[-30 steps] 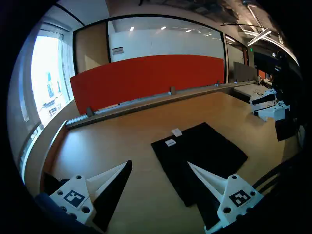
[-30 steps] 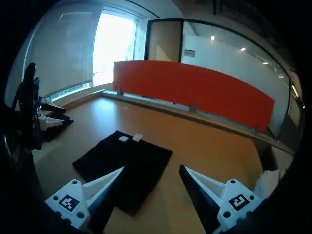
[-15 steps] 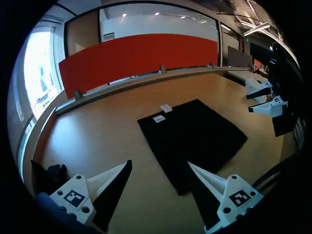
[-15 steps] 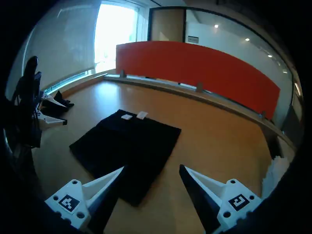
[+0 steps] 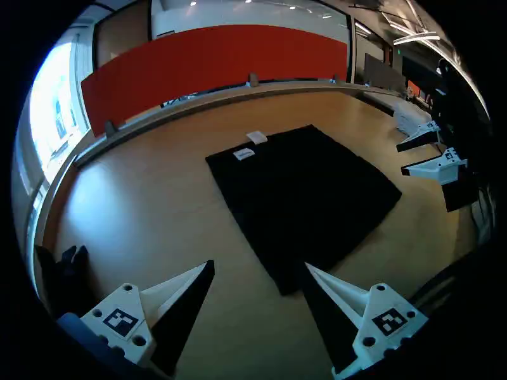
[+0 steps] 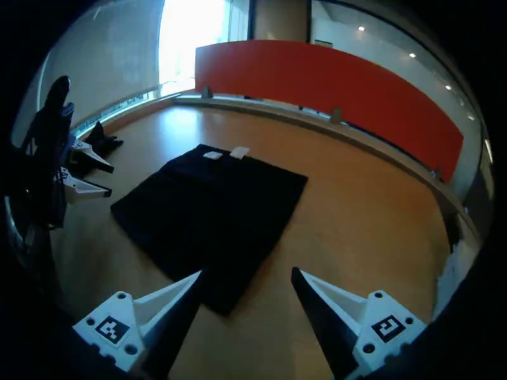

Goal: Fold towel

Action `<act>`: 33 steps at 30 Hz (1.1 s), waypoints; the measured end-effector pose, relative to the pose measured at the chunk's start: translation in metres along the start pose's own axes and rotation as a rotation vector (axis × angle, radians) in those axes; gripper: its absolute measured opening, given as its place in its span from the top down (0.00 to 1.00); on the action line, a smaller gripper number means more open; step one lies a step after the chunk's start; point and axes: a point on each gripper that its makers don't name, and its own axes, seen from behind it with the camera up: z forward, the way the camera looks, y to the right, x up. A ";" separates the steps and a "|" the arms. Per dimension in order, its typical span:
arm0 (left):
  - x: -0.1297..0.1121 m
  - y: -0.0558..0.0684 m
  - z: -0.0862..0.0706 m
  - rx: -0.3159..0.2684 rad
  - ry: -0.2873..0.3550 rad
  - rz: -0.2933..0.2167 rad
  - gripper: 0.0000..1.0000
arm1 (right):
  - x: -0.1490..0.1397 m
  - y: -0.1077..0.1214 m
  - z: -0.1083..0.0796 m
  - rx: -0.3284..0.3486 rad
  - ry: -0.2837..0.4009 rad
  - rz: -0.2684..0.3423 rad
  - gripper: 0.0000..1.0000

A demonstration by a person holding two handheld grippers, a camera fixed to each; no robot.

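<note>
I judge no fold made yet: the black towel point(image 5: 304, 190) lies flat on the table point(image 5: 146, 190), this side of the red screen point(image 5: 215, 63). My left gripper point(image 5: 258, 264) and right gripper point(image 6: 246, 271) hover spread and empty, farther from the screen; every fold remains

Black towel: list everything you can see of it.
The black towel is matte, soft-looking cloth, a rough rectangle spread flat on the wooden table. Two small white tags sit at its far edge. It rests on the table alone, as far as shows: the left gripper and right gripper are open near its closest corner, gripping nothing.
</note>
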 end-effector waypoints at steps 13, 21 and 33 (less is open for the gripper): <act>-0.026 0.014 0.012 -0.061 -0.099 0.012 0.06 | -0.023 -0.007 0.009 0.025 -0.051 -0.005 0.02; -0.030 0.020 0.015 -0.079 -0.123 0.012 0.06 | -0.031 -0.012 0.013 0.046 -0.072 0.009 0.06; -0.036 0.030 0.019 -0.097 -0.153 0.017 0.18 | -0.046 -0.019 0.015 0.087 -0.109 -0.042 0.18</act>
